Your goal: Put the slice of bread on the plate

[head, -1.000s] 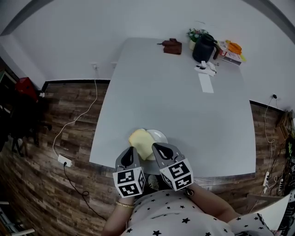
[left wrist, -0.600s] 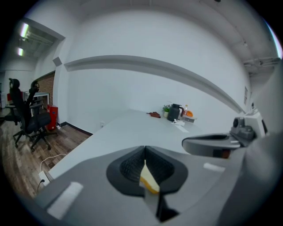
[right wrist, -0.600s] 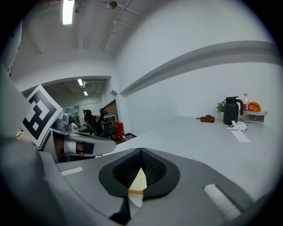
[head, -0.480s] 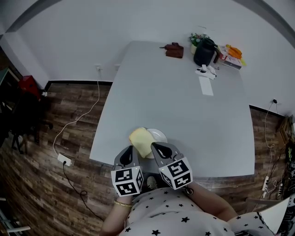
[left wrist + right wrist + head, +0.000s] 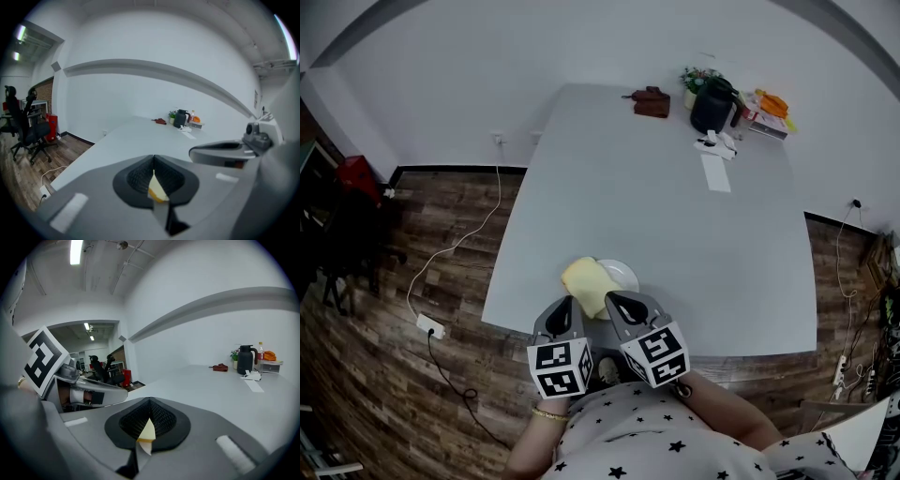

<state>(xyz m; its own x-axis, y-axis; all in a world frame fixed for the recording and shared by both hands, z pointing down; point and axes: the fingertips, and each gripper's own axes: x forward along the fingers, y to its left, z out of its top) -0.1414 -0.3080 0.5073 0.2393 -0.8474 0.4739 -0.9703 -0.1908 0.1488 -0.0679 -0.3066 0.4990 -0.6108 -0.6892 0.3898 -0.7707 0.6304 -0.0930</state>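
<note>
A yellow slice of bread (image 5: pixel 586 285) lies on the left part of a small white plate (image 5: pixel 628 276) near the front edge of the grey table (image 5: pixel 675 234). My left gripper (image 5: pixel 565 306) and right gripper (image 5: pixel 613 298) sit side by side just in front of it, tips at the bread's near edge. Both stand shut. In the left gripper view a sliver of the bread (image 5: pixel 156 190) shows past the closed left gripper (image 5: pixel 153 159). The right gripper view shows the bread (image 5: pixel 147 432) the same way beyond the right gripper (image 5: pixel 150 401). Whether either tip touches the bread is unclear.
At the table's far end stand a black kettle (image 5: pixel 713 98), a brown object (image 5: pixel 651 97), a small plant (image 5: pixel 694 75), orange items (image 5: pixel 773 101) and a paper strip (image 5: pixel 715 172). A power strip (image 5: pixel 431 326) with its cable lies on the wooden floor at left.
</note>
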